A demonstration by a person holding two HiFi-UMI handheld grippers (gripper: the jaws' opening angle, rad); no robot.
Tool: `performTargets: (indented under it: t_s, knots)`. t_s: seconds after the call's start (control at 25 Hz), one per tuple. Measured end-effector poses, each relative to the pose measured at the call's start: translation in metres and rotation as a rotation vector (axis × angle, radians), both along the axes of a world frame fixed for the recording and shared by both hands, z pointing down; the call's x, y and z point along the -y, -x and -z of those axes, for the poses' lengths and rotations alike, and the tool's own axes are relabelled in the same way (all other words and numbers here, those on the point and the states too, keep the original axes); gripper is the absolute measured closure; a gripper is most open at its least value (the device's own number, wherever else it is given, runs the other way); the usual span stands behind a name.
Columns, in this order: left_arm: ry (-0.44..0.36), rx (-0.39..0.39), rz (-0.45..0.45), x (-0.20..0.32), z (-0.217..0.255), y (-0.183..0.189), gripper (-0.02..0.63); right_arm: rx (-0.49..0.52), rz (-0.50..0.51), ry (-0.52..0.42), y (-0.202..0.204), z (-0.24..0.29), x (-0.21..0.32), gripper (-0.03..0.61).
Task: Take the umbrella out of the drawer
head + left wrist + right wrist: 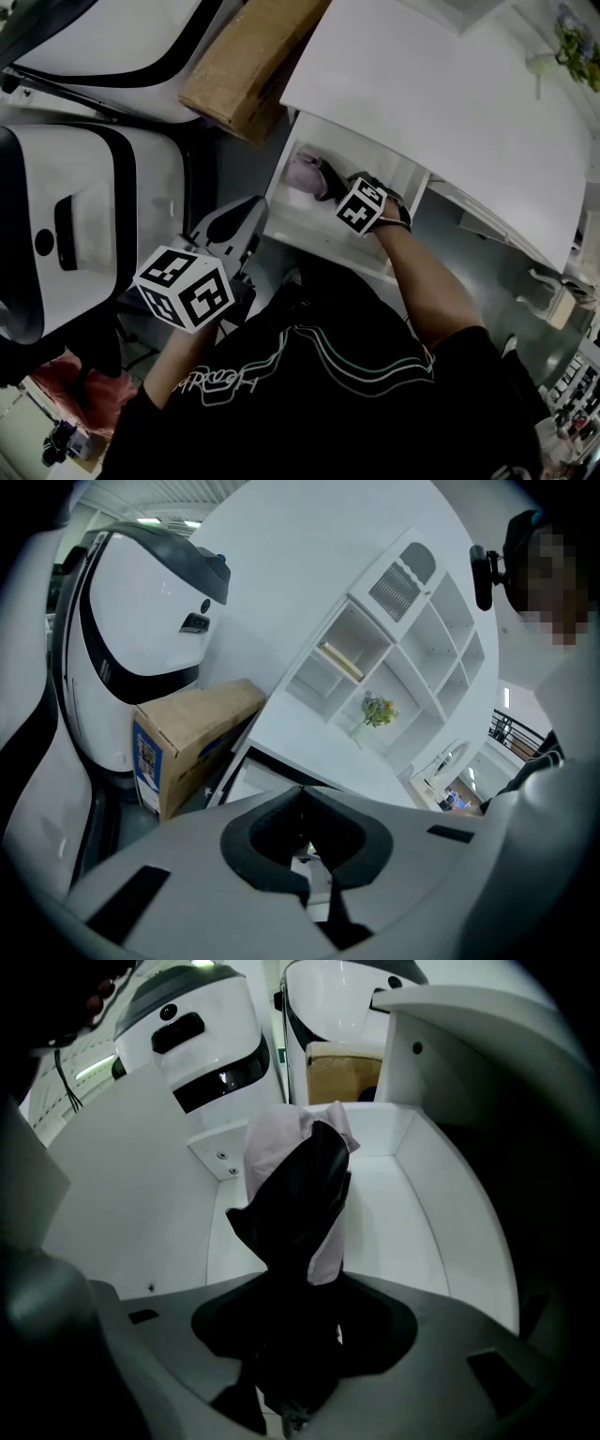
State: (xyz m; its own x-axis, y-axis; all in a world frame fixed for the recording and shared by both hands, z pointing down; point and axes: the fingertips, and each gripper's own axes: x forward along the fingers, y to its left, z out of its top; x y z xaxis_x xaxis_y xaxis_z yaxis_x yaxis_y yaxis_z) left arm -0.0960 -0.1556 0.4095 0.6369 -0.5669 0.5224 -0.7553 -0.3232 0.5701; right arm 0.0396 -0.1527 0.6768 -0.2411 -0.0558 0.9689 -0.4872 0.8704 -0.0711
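Note:
The white drawer (305, 228) stands pulled out under the white desk top (441, 103). Inside it is a folded umbrella (313, 174), black with pale pink cloth. My right gripper (339, 184) reaches steeply down into the drawer, its marker cube just behind it. In the right gripper view the umbrella (298, 1194) runs up from between the jaws of the right gripper (300, 1340), which are shut on its dark end, over the drawer's white floor (403, 1213). My left gripper (234, 221) hangs outside the drawer's left corner; in its own view the left gripper (302, 794) holds nothing and its tips meet.
A brown cardboard box (248, 66) lies left of the desk, also seen as the box (187, 742) beside a large white-and-black pod-shaped machine (84, 216). A white wall shelf with a small plant (379, 711) stands beyond the desk. The person's forearm (431, 281) crosses the drawer's front.

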Motion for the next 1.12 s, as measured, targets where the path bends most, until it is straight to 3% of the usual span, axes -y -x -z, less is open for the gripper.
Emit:
performTargets:
  t_s: [0.28, 0.64, 0.92, 1.12]
  knots:
    - [-0.047, -0.024, -0.031, -0.028, 0.026, 0.004, 0.594, 0.091, -0.077, -0.096, -0.003, 0.064, -0.016, 0.367]
    - [-0.157, -0.069, -0.122, -0.070, 0.080, -0.010, 0.594, 0.253, -0.229, -0.381, -0.018, 0.217, -0.038, 0.365]
    - [-0.269, -0.092, -0.228, -0.109, 0.133, -0.026, 0.594, 0.485, -0.418, -0.558, -0.016, 0.330, -0.091, 0.367]
    - [-0.339, -0.110, -0.318, -0.136, 0.165, -0.044, 0.594, 0.608, -0.499, -0.693, -0.024, 0.386, -0.131, 0.367]
